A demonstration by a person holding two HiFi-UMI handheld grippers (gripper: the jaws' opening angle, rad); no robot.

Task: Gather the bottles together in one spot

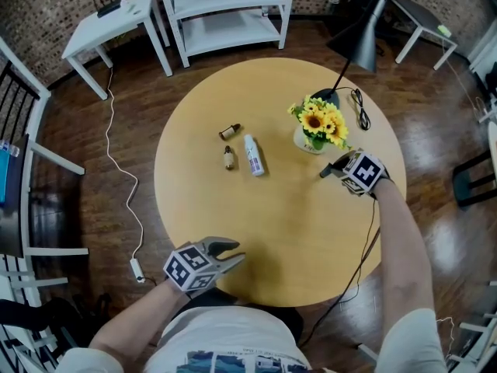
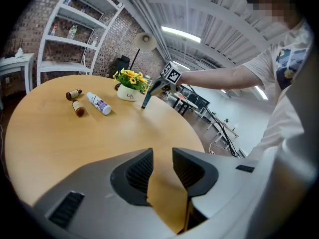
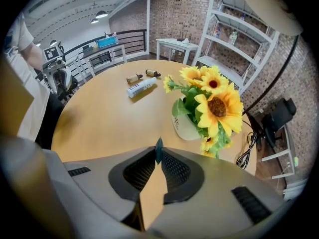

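Observation:
Two small brown bottles [image 1: 229, 131] [image 1: 228, 158] and a white bottle with a purple label [image 1: 254, 155] lie close together left of the centre of the round wooden table [image 1: 279, 231]. My right gripper [image 1: 327, 171] points down at the table beside the sunflower pot [image 1: 317, 129], shut on a thin dark teal bottle [image 3: 158, 151] whose tip pokes out between the jaws. From the left gripper view this dark bottle [image 2: 145, 100] hangs just above the tabletop. My left gripper [image 1: 231, 252] hovers over the near table edge, jaws almost together with nothing between them.
A black desk lamp [image 1: 365, 37] stands behind the flowers, its cable [image 1: 361, 112] coiled on the table. White shelves [image 1: 225, 14] and a white side table [image 1: 116, 18] stand beyond the table. A cord [image 1: 124, 177] runs across the floor at left.

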